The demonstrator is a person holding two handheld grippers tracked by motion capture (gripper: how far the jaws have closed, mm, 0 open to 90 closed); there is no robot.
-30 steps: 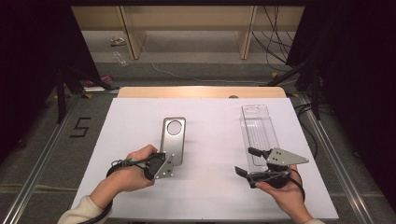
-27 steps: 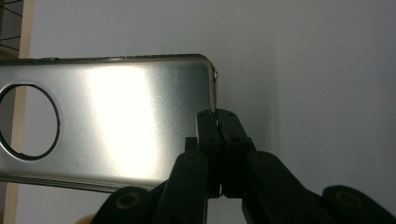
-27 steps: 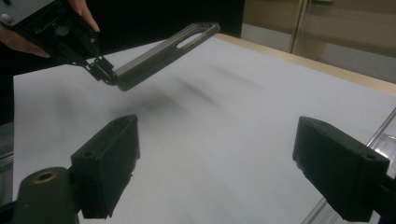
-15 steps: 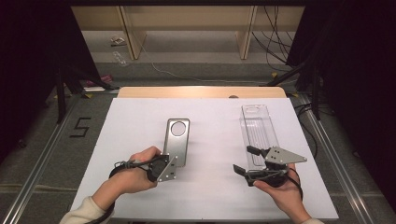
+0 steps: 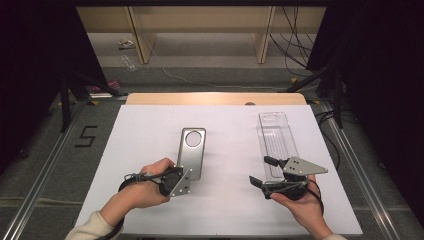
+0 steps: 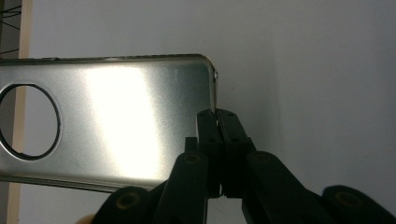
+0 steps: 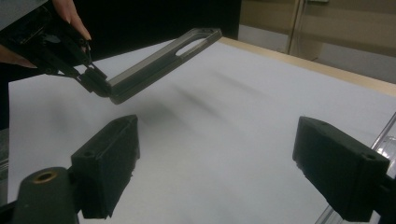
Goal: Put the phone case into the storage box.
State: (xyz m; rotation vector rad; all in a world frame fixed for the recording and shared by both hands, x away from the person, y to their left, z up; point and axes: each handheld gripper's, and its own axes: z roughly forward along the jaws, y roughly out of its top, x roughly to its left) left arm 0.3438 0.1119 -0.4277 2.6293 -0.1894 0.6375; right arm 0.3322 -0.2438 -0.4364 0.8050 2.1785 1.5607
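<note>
1. High view – the left tongs (image 5: 187, 176) are clamped on the near short edge of the metal plate (image 5: 191, 151). Against a second ago, the plate sits a little farther right and nearer the person, and its near end is now raised. The right tongs (image 5: 261, 171) stand apart, holding nothing, in much the same place as before. The plate is a long rounded rectangle of brushed silver metal with one round hole near its far end. A clear plastic tray (image 5: 276, 140), long and narrow, lies on the white sheet (image 5: 145, 135) just beyond the right tongs. The sheet covers a wooden table (image 5: 215, 98).

2. Left gripper view – the two black jaws meet tight on the plate's (image 6: 121, 121) thin edge, near its rounded corner. The metal is smooth and glossy with a bright streak of glare, and the hole's rim is dark. The plate runs leftward from the left tongs (image 6: 218, 122).

3. Right gripper view – the blocky matte jaws of the right tongs (image 7: 215, 163) are wide apart over bare sheet. The plate (image 7: 159, 63) hangs tilted above the sheet, well apart from them – its near end pinched by the left tongs (image 7: 95, 80).
</note>
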